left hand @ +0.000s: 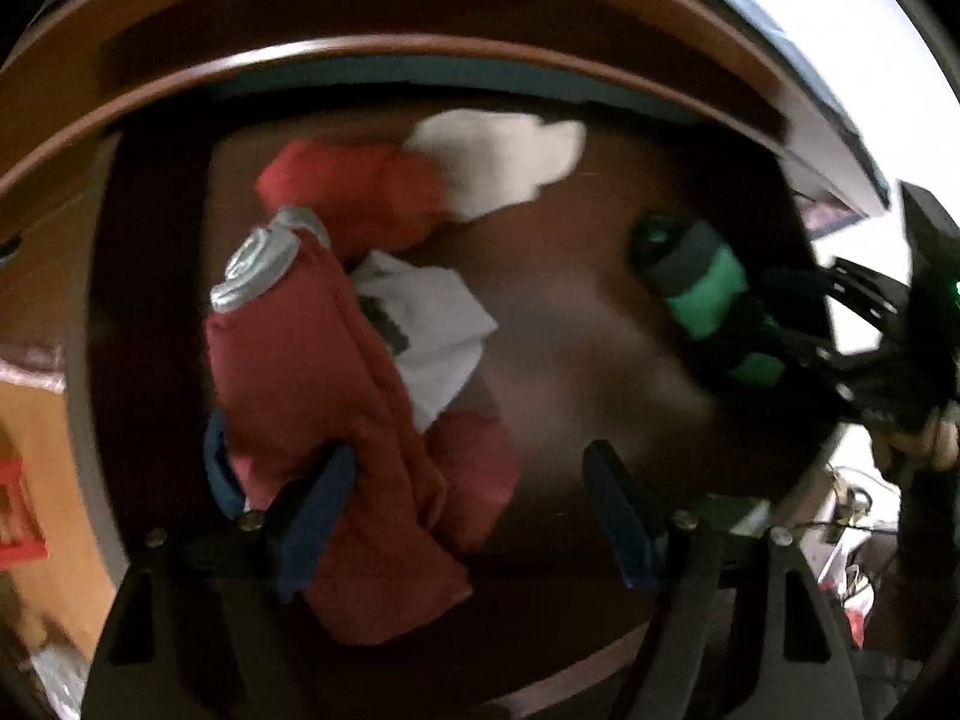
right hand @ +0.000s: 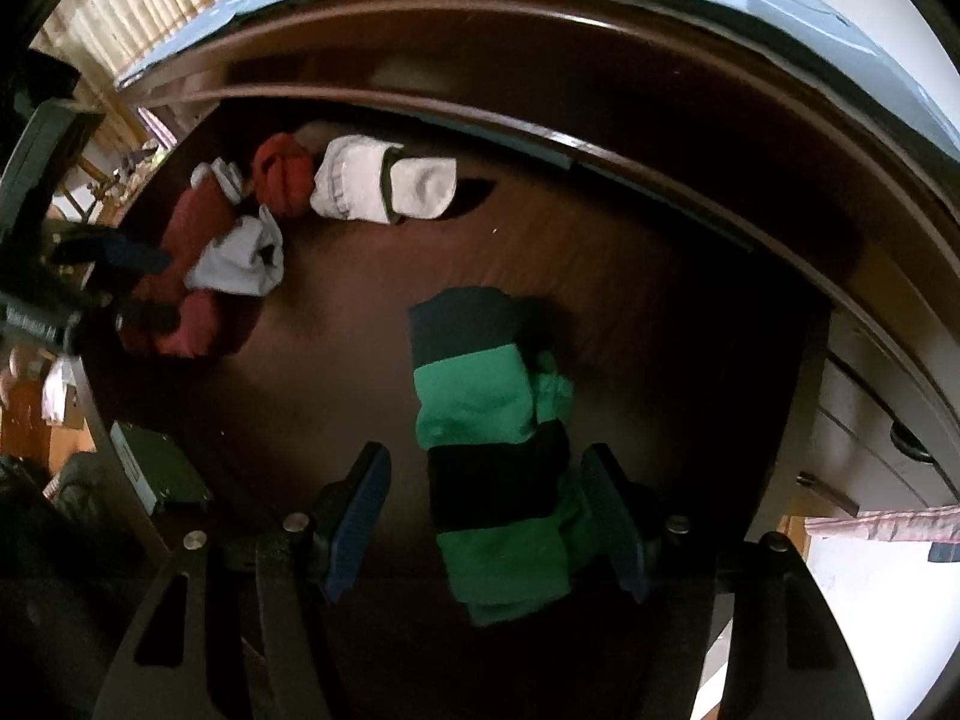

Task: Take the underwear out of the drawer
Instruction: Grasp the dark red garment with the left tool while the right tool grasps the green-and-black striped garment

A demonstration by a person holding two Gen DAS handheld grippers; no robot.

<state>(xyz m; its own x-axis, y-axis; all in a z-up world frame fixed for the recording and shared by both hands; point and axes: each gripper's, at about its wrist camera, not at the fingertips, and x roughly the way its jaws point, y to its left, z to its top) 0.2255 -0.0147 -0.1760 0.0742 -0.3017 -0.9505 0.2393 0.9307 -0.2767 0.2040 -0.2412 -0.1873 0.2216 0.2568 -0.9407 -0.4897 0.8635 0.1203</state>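
The open dark wooden drawer (left hand: 600, 312) (right hand: 336, 360) holds several folded garments. A red pair of underwear with a silver waistband (left hand: 300, 372) (right hand: 192, 222) lies partly between the blue pads of my left gripper (left hand: 468, 510). Its left fingertip (left hand: 324, 492) overlaps the cloth while the right one stands apart, so the jaws are open. A green and dark striped roll of underwear (right hand: 492, 450) (left hand: 702, 282) lies between the pads of my right gripper (right hand: 486, 516). The right pad is at its edge and the left pad is clear of it, jaws open.
More garments lie at the drawer's back left: a white folded piece (right hand: 384, 186) (left hand: 504, 156), a second red piece (right hand: 282, 174) (left hand: 354, 186) and a pale grey piece (right hand: 240, 258) (left hand: 426, 324). The drawer's front rail (right hand: 600, 138) curves above. A person's hand (left hand: 924, 438) grips the right tool.
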